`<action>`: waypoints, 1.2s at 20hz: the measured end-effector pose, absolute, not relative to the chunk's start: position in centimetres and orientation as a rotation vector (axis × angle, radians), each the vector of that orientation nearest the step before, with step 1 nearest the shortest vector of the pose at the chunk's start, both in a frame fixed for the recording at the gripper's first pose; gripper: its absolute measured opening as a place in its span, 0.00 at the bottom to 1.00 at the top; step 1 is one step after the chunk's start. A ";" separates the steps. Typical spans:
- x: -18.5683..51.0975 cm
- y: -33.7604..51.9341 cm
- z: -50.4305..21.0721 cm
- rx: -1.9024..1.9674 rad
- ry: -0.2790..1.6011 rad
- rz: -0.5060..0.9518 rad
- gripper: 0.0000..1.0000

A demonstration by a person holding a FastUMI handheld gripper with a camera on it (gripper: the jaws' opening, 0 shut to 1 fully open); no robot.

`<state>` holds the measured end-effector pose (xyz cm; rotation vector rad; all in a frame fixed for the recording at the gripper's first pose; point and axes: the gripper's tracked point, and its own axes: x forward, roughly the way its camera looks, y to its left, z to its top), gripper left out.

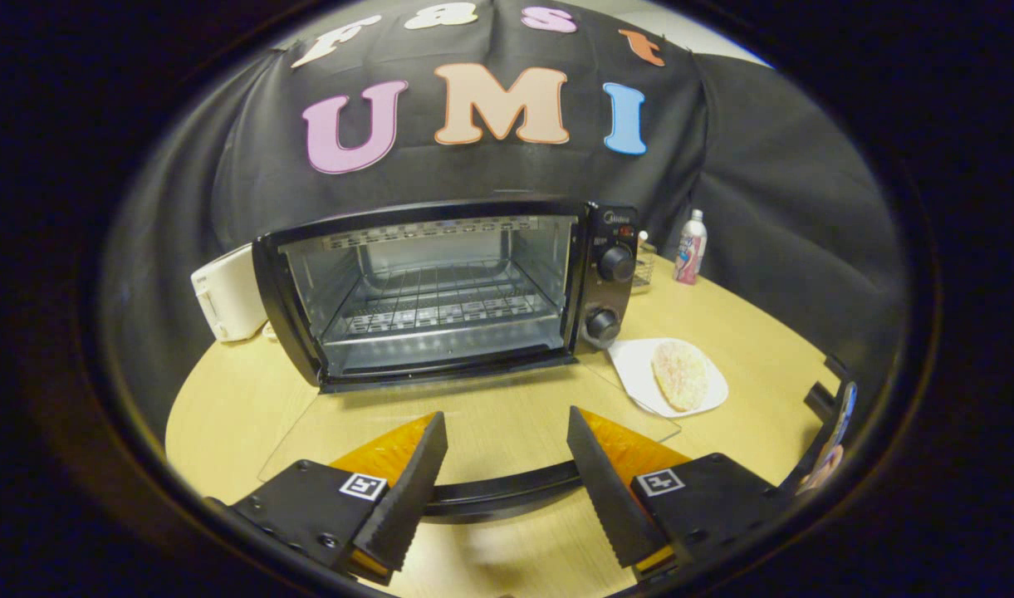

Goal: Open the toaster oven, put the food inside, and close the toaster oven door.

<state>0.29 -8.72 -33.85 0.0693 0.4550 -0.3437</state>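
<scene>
A black toaster oven (pixel 440 291) stands on the round wooden table (pixel 232 407), its glass door (pixel 473 423) swung down flat toward me. Inside, the wire rack (pixel 436 307) is bare. The door's dark curved handle (pixel 507 490) lies between my fingers, close to their bases. My gripper (pixel 505 432) is open, its fingers spread wide above the lowered door and pressing on nothing. To the right of the oven, a flat piece of bread-like food (pixel 680 374) lies on a white plate (pixel 639 370), beyond my right finger.
A white appliance (pixel 228 295) sits left of the oven. Behind the oven's right side stand a small wire basket (pixel 644 266) and a bottle (pixel 691 247). A dark object (pixel 830 432) juts in at the table's right edge.
</scene>
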 end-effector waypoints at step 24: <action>0.8 -15.0 -32.0 0.118 0.475 -0.383 0.91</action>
